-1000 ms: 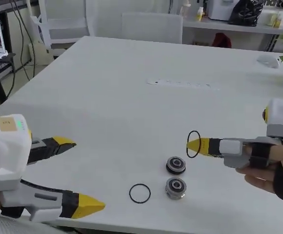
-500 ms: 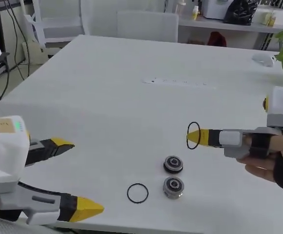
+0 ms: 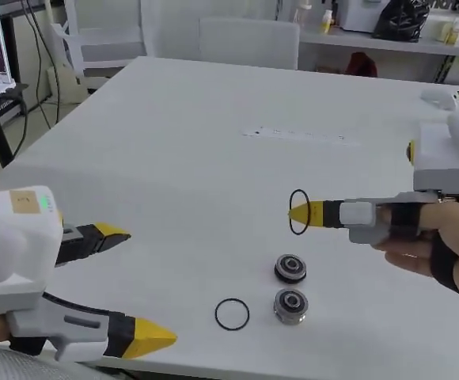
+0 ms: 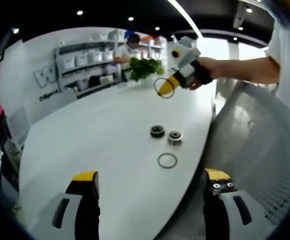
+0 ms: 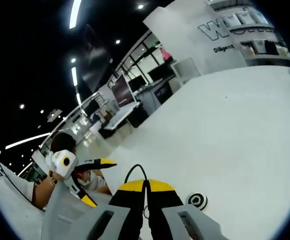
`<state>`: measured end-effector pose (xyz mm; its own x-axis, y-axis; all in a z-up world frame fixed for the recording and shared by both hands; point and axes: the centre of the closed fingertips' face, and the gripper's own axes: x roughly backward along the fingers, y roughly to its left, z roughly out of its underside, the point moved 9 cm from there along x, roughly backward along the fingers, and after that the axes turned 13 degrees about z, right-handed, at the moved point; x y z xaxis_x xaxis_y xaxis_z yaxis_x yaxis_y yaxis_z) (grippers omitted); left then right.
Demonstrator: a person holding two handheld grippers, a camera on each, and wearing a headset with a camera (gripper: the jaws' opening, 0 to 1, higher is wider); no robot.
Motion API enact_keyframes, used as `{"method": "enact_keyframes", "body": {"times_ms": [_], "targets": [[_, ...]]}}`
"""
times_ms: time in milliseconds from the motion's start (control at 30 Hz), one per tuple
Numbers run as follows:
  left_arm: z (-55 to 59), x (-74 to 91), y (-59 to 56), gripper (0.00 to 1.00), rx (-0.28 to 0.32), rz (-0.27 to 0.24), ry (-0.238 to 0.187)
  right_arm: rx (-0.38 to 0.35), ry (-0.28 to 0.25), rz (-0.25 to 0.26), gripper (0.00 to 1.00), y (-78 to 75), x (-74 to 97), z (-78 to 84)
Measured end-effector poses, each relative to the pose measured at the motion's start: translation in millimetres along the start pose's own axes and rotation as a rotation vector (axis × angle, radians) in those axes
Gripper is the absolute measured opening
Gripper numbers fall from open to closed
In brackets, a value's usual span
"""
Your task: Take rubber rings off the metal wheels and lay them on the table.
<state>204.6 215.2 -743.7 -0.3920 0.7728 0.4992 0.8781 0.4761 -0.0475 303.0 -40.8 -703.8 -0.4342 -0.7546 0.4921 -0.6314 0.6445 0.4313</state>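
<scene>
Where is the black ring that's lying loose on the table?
In the head view the loose ring lies flat on the white table near its front edge, just left of the nearer metal wheel.

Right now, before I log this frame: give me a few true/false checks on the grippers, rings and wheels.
1. The right gripper is shut on a ring, held upright at its fingertips. True.
2. The left gripper grips a wheel. False: its fingers are apart and hold nothing.
3. A second ring lies flat on the table, left of the nearer wheel in the head view. True.
4. The wheels are stacked. False: the nearer wheel and the farther wheel sit one beside the other on the table.
5. The second ring touches a wheel. False: bare table shows between them.
</scene>
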Motion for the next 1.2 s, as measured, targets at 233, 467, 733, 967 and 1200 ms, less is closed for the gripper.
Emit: {"method": "enact_keyframes", "body": {"times_ms": [233, 467, 733, 967, 1200], "targets": [[0.5, 0.2, 0.0, 0.87, 0.01, 0.0, -0.003, 0.071, 0.084, 0.004, 0.0, 7.3, -17.4, 11.1], [0.2, 0.0, -0.8, 0.87, 0.022, 0.008, -0.014, 0.203, 0.203, 0.013, 0.0, 17.2, -39.0, 26.3], [1.0, -0.1, -0.8, 0.88, 0.02, 0.013, 0.002, 0.203, 0.248, 0.016, 0.0, 20.5, -60.2, 41.4], [3.0, -1.8, -1.9, 0.88, 0.025, 0.028, 0.021, 0.235, 0.289, 0.065, 0.0, 11.2, -67.5, 57.4], [6.5, -2.0, -1.8, 0.87, 0.054, 0.035, 0.024, 0.234, 0.312, 0.094, 0.0, 3.8, -70.8, 64.2]]}}
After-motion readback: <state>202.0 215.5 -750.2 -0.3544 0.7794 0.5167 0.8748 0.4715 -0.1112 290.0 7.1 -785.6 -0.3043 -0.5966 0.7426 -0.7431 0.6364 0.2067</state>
